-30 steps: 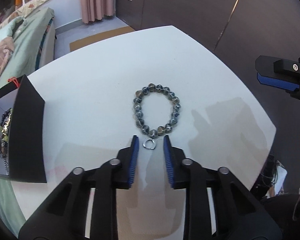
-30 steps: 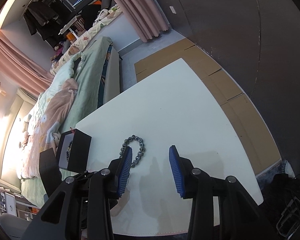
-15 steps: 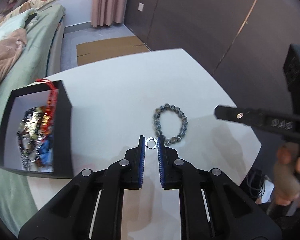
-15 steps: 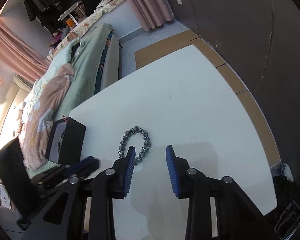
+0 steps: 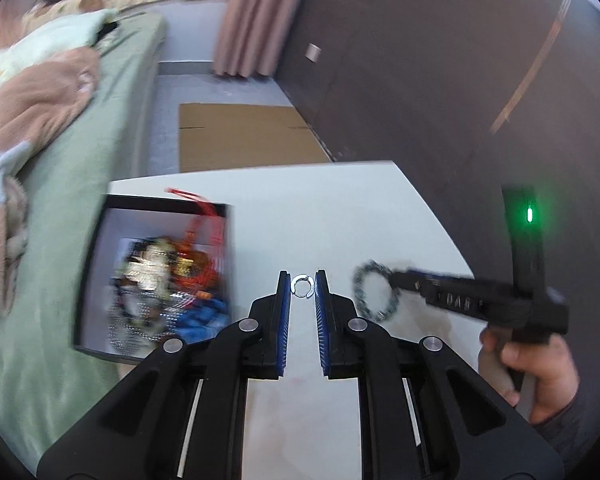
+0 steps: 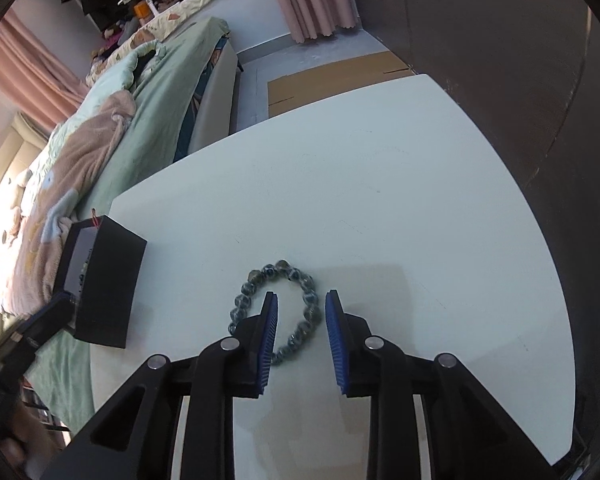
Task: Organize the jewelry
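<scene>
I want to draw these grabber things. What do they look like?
Each hand-held gripper is black plastic with two long fingers lined with ribbed blue pads and round silver bolts at the joints. See the left hand-held gripper and the right hand-held gripper. From the side, the right one has a pistol-style handle, pale lettering and a small green light. The person's sleeve looks dark grey.

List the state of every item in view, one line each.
small silver ring: pinched between the left gripper pads, off the table.
beaded bracelet: flat on the white table, its right side between the closing jaws of the right gripper, not yet pressed.
black jewelry box: open, holding mixed jewelry.
</scene>
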